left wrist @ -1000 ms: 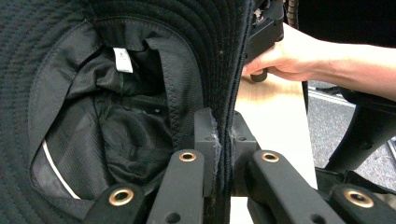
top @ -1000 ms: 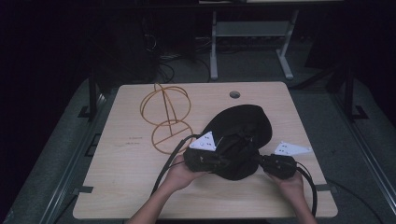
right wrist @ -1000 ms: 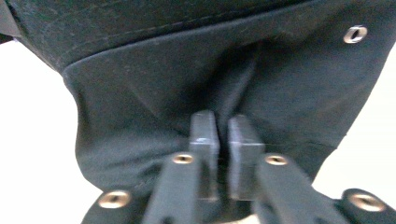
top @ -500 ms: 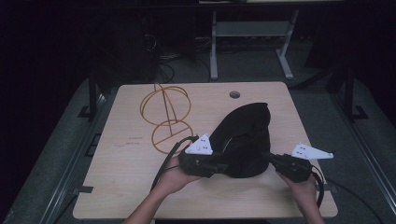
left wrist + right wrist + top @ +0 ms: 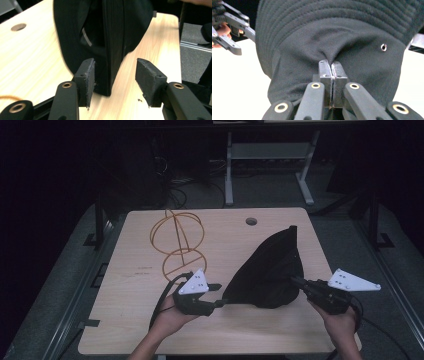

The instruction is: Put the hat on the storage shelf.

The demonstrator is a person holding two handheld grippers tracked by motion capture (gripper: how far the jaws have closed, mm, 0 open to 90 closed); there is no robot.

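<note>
High view: pale wooden worktop with a round cable hole near its far edge. A black fabric bucket hat is on the right half, folded so that it rises to a peak. An orange wire frame of two joined rings is to its left, well apart from it. The left tongs, held by the left hand, point at the hat's near-left edge. The right tongs, held by the right hand, meet the hat's near-right side. Each carries a grey three-cornered plate.

Left gripper view: left tongs spread wide apart; the hat's stitched brim edge is between the pads, touching or just beside the left pad and clear of the right pad, its lower end meeting the worktop.

Right gripper view: right tongs clenched on a pinch of the hat's crown cloth, which puckers at the pads. A small metal eyelet is on the crown, upper right. The left tongs appear at far left.
</note>
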